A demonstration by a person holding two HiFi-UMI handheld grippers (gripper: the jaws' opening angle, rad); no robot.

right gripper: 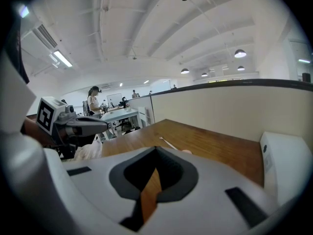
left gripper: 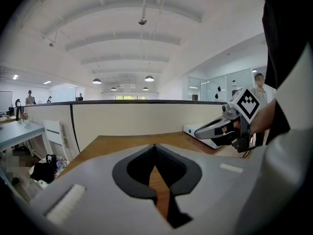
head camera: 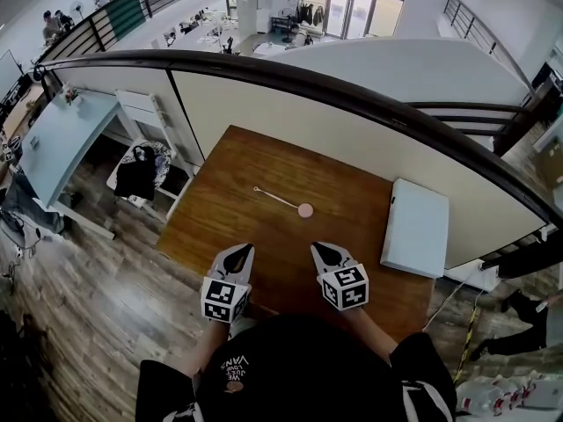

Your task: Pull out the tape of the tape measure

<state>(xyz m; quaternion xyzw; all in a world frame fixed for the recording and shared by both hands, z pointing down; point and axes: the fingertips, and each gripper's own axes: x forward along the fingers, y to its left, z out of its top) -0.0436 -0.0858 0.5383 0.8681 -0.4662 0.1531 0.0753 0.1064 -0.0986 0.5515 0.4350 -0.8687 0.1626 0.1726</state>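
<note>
Okay, left gripper (head camera: 243, 250) and right gripper (head camera: 318, 249) both pressed together, empty.
Pink tape measure (head camera: 305, 210) lies mid-bench (head camera: 264, 161), apart from both grippers, thin strip out leftward.

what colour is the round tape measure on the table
Pale pink. The tape measure shows best in the head view, lying on the wooden table.

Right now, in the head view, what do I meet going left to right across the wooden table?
left gripper → pink tape measure → right gripper → white box
</note>
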